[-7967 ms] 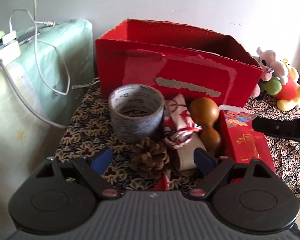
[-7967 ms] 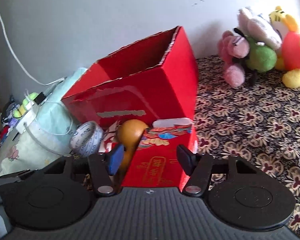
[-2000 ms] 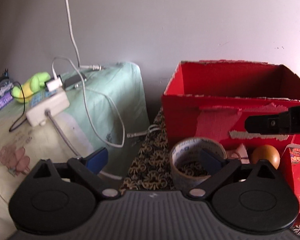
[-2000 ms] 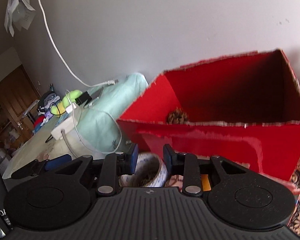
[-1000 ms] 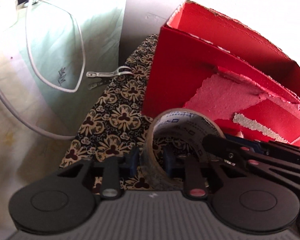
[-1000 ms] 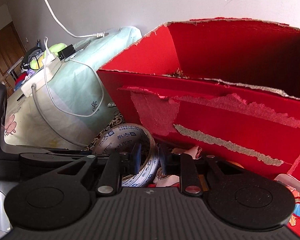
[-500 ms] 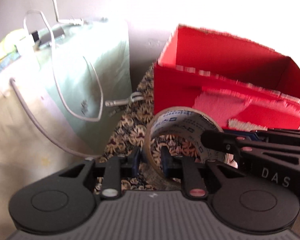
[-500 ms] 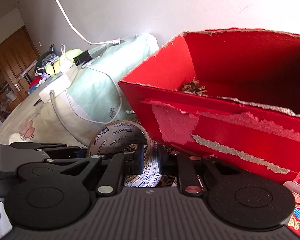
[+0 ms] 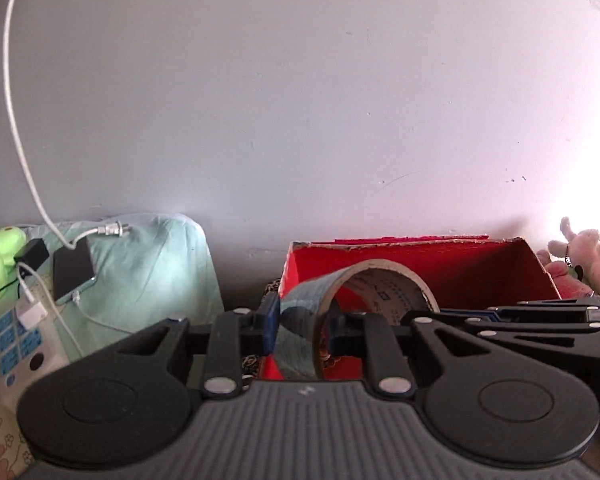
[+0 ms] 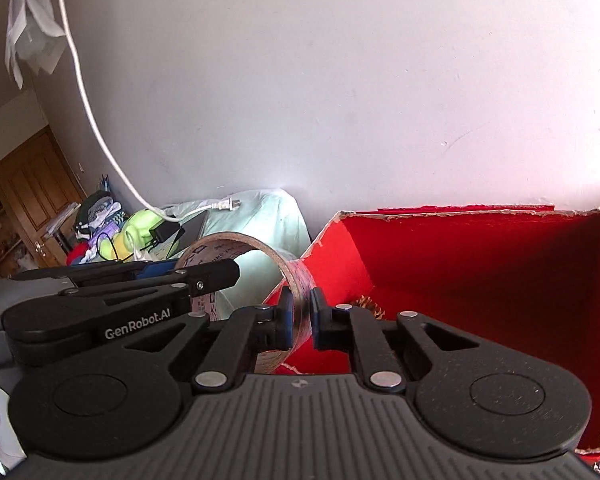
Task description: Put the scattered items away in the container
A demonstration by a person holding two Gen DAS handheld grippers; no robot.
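A roll of packing tape (image 9: pixel 300 320) is held by both grippers at once, lifted level with the near left corner of the open red cardboard box (image 9: pixel 480 268). My left gripper (image 9: pixel 302 324) is shut on the roll's left wall. My right gripper (image 10: pixel 300 314) is shut on its right wall, and the roll (image 10: pixel 296 280) stands on edge between them. The right gripper's arm reaches in from the right in the left wrist view. The red box (image 10: pixel 480 272) lies open ahead in the right wrist view, with a pine cone (image 10: pixel 366 303) on its floor.
A pale green pillow (image 9: pixel 148 272) with a phone (image 9: pixel 72 272), a power strip and white cables lies left of the box. Plush toys (image 9: pixel 580 256) sit right of the box against the wall. A wooden cabinet (image 10: pixel 32 200) stands far left.
Both grippers have lifted the tape roll off the patterned cloth up to the height of the box rim. The views have tilted up toward the wall.
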